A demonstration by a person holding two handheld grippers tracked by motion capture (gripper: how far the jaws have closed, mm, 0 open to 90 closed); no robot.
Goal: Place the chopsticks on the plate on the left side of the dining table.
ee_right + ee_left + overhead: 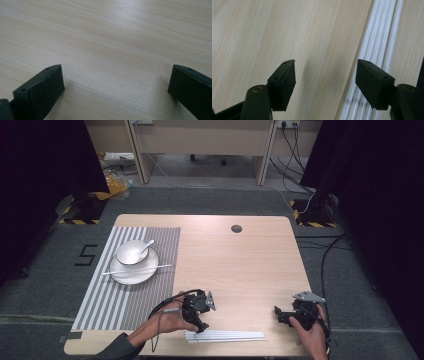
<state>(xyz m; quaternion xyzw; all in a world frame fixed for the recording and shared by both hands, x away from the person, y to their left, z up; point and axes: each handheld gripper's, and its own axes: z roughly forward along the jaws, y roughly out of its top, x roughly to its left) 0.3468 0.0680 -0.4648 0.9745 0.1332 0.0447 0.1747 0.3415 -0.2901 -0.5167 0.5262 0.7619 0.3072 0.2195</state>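
While the left gripper [200,324] is held just above the near edge of the table [240,265], its jaws are seen spread wide with nothing between them, directly beside the left end of the bundle of white chopsticks [226,336]. These chopsticks are laid flat along the front edge. Further right, the right gripper [280,314] is likewise kept released over bare wood.
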